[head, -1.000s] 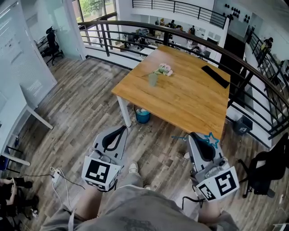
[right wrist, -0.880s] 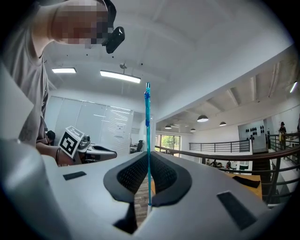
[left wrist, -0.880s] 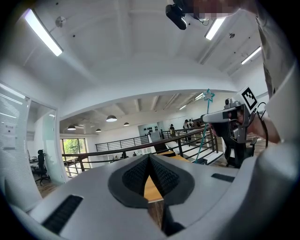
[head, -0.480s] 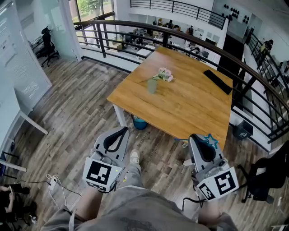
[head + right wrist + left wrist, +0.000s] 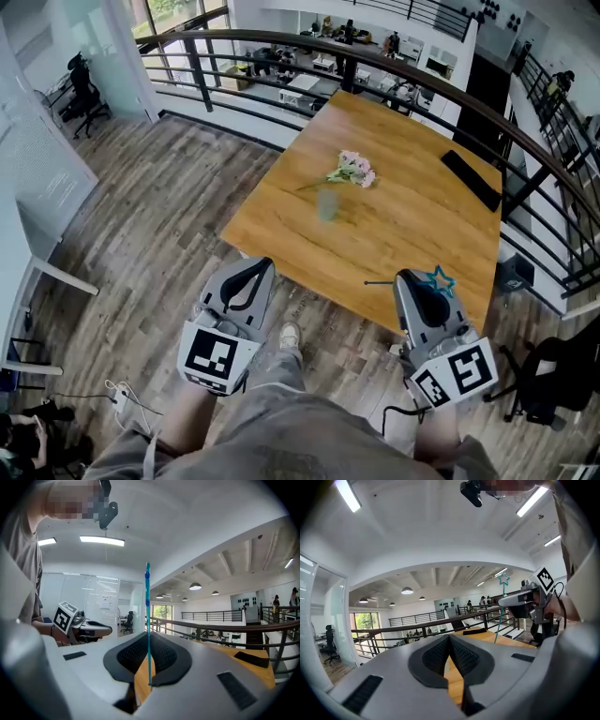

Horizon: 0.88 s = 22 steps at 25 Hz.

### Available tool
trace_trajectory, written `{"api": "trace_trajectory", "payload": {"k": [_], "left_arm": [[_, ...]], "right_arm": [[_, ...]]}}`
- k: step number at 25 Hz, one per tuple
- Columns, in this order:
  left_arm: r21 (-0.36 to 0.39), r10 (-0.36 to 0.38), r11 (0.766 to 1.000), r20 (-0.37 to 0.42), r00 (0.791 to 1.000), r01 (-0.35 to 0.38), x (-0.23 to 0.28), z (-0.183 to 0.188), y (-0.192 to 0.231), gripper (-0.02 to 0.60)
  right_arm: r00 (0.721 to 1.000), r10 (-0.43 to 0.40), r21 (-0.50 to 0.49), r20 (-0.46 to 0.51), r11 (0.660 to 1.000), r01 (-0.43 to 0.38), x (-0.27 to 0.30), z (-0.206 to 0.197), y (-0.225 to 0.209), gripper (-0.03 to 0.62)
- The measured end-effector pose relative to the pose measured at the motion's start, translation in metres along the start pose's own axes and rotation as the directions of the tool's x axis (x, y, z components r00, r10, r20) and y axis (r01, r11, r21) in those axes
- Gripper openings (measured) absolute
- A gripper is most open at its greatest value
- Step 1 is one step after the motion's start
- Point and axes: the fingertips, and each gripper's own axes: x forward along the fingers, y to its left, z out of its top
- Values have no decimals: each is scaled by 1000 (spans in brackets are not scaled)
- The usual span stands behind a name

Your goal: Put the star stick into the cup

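My right gripper [image 5: 413, 277] is shut on a thin teal star stick [image 5: 148, 620], which stands upright between its pads. The blue star [image 5: 438, 279] at its top shows just right of that gripper's tip, and as the star [image 5: 503, 578] in the left gripper view. A small translucent cup [image 5: 326, 204], blurred, stands on the wooden table [image 5: 412, 234] ahead, left of the right gripper's line. My left gripper [image 5: 253, 266] is at the table's near edge, its pads [image 5: 449, 639] together with nothing in them.
A bunch of pale flowers [image 5: 354, 169] lies just behind the cup. A black flat object [image 5: 472, 180] rests at the table's far right. A dark railing [image 5: 281, 42] curves round behind the table. A black office chair [image 5: 553, 375] stands at the right.
Both grippers have moved forward to the table's near edge, the right one still carrying the star stick. The table and cup now look closer.
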Motion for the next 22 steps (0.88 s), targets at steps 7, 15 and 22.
{"api": "trace_trajectory", "payload": {"k": [7, 15, 22], "left_arm": [[17, -58, 998, 14, 998, 57, 82, 9, 75, 17], [53, -101, 994, 21, 995, 100, 139, 17, 111, 17], [34, -59, 998, 38, 998, 58, 163, 20, 111, 17]], "right_arm": [[999, -32, -6, -24, 999, 32, 101, 21, -44, 40], [998, -64, -19, -16, 998, 63, 153, 42, -76, 40], [997, -66, -33, -33, 997, 65, 157, 36, -112, 40]]}}
